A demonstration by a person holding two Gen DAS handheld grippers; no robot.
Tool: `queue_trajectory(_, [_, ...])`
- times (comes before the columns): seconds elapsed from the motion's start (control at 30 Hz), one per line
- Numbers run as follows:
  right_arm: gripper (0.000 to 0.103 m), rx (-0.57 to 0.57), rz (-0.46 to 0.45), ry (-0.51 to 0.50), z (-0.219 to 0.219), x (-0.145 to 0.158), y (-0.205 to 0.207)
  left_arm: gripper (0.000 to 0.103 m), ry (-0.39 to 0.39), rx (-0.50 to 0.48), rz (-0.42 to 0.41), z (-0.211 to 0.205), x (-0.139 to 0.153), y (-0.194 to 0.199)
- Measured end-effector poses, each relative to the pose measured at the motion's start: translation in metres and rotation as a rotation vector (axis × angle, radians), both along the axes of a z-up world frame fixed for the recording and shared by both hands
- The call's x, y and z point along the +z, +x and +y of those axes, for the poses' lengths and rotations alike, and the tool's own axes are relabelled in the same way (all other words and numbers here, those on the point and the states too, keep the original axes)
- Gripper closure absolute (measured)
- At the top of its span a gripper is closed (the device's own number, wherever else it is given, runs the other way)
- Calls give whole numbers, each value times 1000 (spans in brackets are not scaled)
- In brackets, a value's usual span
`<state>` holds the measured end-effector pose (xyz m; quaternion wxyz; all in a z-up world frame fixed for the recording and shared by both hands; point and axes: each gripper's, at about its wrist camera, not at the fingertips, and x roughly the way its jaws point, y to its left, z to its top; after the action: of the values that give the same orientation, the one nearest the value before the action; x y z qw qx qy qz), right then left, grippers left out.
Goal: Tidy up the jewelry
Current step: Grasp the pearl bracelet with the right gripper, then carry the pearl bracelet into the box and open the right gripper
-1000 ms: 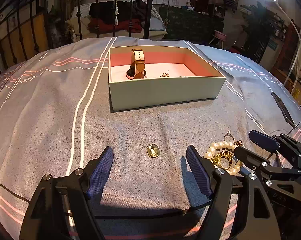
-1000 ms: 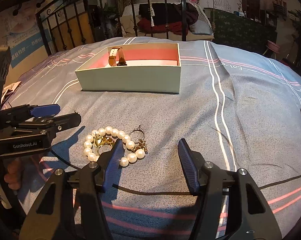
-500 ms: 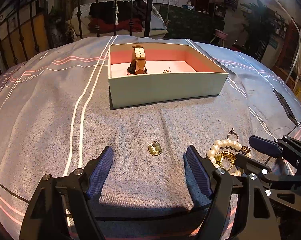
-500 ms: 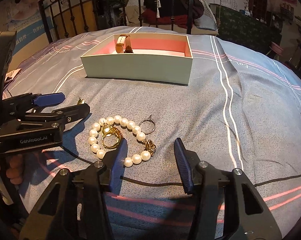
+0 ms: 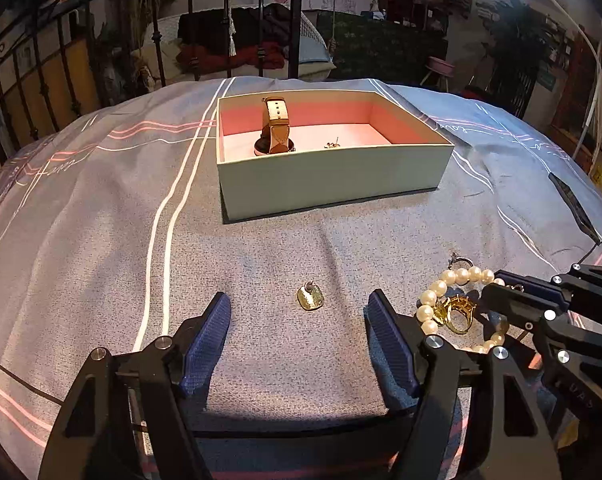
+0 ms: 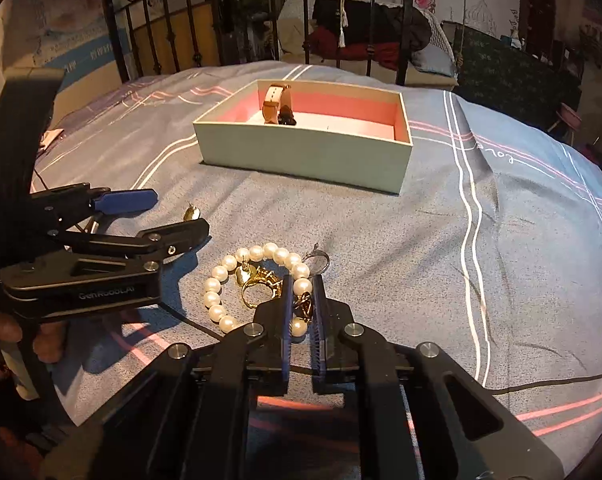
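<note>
While the left claw (image 5: 299, 320) gapes around the small gold pendant (image 5: 309, 298), the right claw (image 6: 301, 300) pinches the white pearl bracelet (image 6: 221, 280) directly ahead, nearly together.

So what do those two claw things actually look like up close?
Both are matte black, angular frames with silver screws. Each gripper, left and right, has two flat fingers faced with ribbed blue pads. White "GenRobot.AI" lettering runs along the left one's side.
</note>
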<state>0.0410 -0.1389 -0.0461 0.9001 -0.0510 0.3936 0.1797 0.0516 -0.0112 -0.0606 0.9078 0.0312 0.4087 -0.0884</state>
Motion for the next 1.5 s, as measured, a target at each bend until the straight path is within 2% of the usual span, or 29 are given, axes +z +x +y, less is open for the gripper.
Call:
queue_trajectory(0.03, [93, 1, -21, 7, 0, 3, -3, 46, 13, -2, -11, -1, 1, -1])
queue_trajectory(0.1, [93, 4, -50, 10, 1, 10, -4, 75, 46, -9, -27, -5, 3, -2])
queue_trajectory(0.13, [93, 6, -61, 14, 1, 12, -5, 80, 57, -21, -27, -7, 4, -2])
queue_trajectory(0.17, [93, 7, -74, 19, 1, 15, -5, 91, 62, -30, -33, -8, 6, -3])
queue_trajectory(0.27, [93, 8, -93, 26, 2, 21, -3, 99, 66, -44, -62, -11, 14, -4])
queue_trajectory(0.43, [93, 13, -113, 34, 1, 29, 6, 100, 35, -44, -68, -11, 24, 0])
queue_trajectory(0.67, [93, 22, -161, 59, 1, 50, 18, 100, -56, -44, -47, -8, 37, 13])
queue_trajectory(0.93, [93, 19, -206, 77, 2, 70, 37, 100, -105, -42, -69, -11, 55, 32])
queue_trajectory(1.27, [93, -13, -238, 100, 4, 89, 96, 100, -170, -6, -76, -7, 76, 80])
queue_trajectory(1.5, [93, -36, -194, 91, 5, 77, 140, 100, -179, -9, -51, -9, 78, 120])
